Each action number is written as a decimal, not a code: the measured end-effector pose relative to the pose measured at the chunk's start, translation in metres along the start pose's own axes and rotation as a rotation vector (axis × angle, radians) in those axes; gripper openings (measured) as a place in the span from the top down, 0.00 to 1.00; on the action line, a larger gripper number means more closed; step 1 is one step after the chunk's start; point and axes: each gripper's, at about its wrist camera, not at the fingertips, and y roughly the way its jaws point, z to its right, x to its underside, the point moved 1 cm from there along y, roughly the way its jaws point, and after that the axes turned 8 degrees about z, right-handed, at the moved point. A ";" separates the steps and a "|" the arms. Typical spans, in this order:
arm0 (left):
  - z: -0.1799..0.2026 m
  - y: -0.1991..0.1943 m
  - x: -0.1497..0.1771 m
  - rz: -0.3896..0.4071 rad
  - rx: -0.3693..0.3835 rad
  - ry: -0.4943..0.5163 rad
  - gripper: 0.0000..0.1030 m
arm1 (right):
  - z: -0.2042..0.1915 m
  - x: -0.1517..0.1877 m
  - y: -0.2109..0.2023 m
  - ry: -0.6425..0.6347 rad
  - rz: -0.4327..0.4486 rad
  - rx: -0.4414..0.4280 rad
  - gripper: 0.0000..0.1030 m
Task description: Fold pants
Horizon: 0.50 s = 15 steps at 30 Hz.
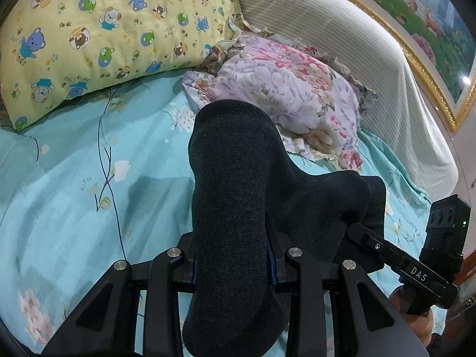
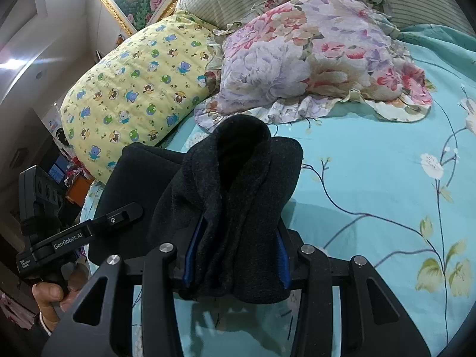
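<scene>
pants (image 1: 235,196) bunched between the left gripper (image 1: 235,270) fingers, over the bedsheet (image 1: 89,196); ahead, bear pillow (image 1: 98,35) to the left, floral pillow (image 1: 291,95) to the right, headboard (image 1: 342,35) behind.

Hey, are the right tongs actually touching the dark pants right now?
Touching. In the right wrist view the dark pants are bunched between the right tongs, with the blue pads pressed against the fabric on both sides.

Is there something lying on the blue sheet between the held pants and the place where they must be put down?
Nothing visible: the dark knit pants hang from both tongs over bare turquoise floral bedsheet.
</scene>
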 end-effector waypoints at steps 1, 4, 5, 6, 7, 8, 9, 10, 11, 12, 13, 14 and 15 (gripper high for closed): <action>-0.001 0.001 -0.001 0.003 -0.002 0.001 0.68 | 0.000 -0.001 0.003 -0.002 0.002 -0.002 0.57; -0.004 0.007 -0.003 0.000 -0.006 -0.002 0.68 | 0.000 -0.004 0.010 -0.005 0.000 -0.002 0.57; -0.005 0.008 -0.003 -0.002 -0.007 -0.005 0.68 | 0.001 -0.005 0.012 -0.005 -0.002 -0.001 0.57; -0.006 0.010 -0.002 -0.004 -0.008 -0.007 0.68 | 0.002 -0.005 0.014 -0.004 -0.004 -0.001 0.57; -0.008 0.012 -0.002 -0.008 -0.010 -0.008 0.68 | 0.002 -0.005 0.016 -0.004 -0.007 -0.001 0.57; -0.009 0.013 -0.001 -0.011 -0.010 -0.011 0.68 | 0.003 -0.005 0.019 -0.004 -0.011 -0.001 0.57; -0.010 0.015 0.000 -0.013 -0.011 -0.012 0.68 | 0.003 -0.005 0.020 -0.003 -0.014 0.000 0.57; -0.011 0.016 0.000 -0.015 -0.011 -0.014 0.68 | 0.004 -0.005 0.022 -0.001 -0.018 0.000 0.57; -0.012 0.017 0.001 -0.020 -0.015 -0.016 0.68 | 0.005 -0.004 0.023 0.000 -0.021 -0.001 0.57; -0.013 0.018 0.001 -0.022 -0.015 -0.016 0.68 | 0.006 -0.004 0.024 0.001 -0.023 -0.002 0.57; -0.014 0.019 0.002 -0.025 -0.016 -0.016 0.68 | 0.007 -0.003 0.025 0.004 -0.025 -0.003 0.57; -0.015 0.020 0.002 -0.028 -0.017 -0.019 0.68 | 0.008 -0.003 0.026 0.006 -0.026 -0.004 0.57; -0.017 0.021 0.003 -0.034 -0.019 -0.024 0.66 | 0.009 -0.003 0.027 0.009 -0.029 -0.006 0.57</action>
